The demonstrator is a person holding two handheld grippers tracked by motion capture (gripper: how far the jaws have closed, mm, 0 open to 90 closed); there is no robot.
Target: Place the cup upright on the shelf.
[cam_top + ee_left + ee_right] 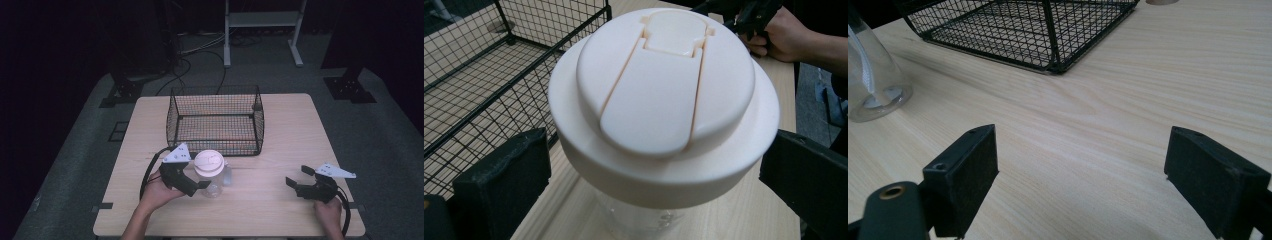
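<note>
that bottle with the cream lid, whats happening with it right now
A person at a wooden table holds a tool in each hand. The left tool has its jaws spread on either side of a clear bottle with a cream lid, which stands upright on the table just in front of a black wire basket. The jaws are not visibly pressing on it yet. The right tool rests open off to the side, holding nothing. The basket looks empty.

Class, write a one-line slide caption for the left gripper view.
Open left gripper straddles a clear jar with cream lid, beside a wire basket.
</note>
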